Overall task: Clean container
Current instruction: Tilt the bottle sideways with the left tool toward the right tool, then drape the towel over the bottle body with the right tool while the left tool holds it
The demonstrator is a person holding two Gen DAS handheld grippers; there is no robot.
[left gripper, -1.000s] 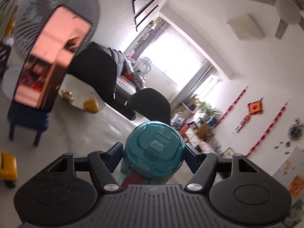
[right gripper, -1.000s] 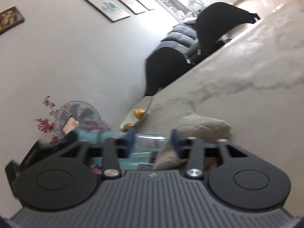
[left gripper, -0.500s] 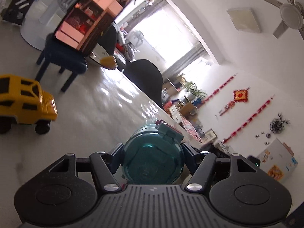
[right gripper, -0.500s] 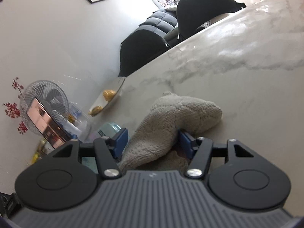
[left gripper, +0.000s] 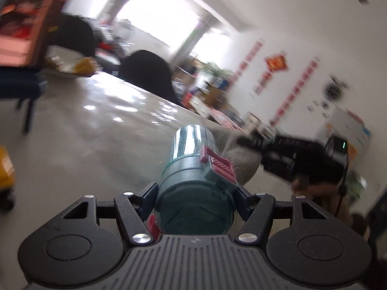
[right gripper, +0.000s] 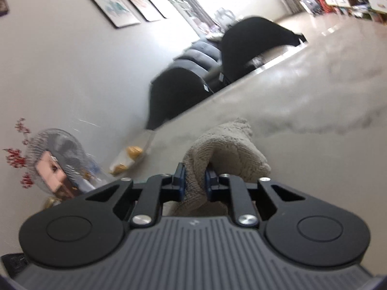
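- Basically, left gripper (left gripper: 195, 194) clamps the teal bottle (left gripper: 193, 186) around its lidded end; the body points away over the marble table (left gripper: 96, 140), off the surface as far as I can tell.
- Risk: smooth round lid in a two-point hold, so wiping pressure on the far end could twist or lever it out. Left view is motion-blurred, so any swing adds to that.
- Red latch (left gripper: 219, 166) faces up; a snag from the cloth could pop it.
- Bottle contents: can't tell, wall only shows glare.
- Right gripper (right gripper: 195, 181) has its jaws pinched on a bunched beige cloth (right gripper: 227, 149), just beside the bottle in the left view.
- Risk: the cloth may slip out under drag.
- Shallow dish (right gripper: 131, 157) at the table edge holds yellow pieces.
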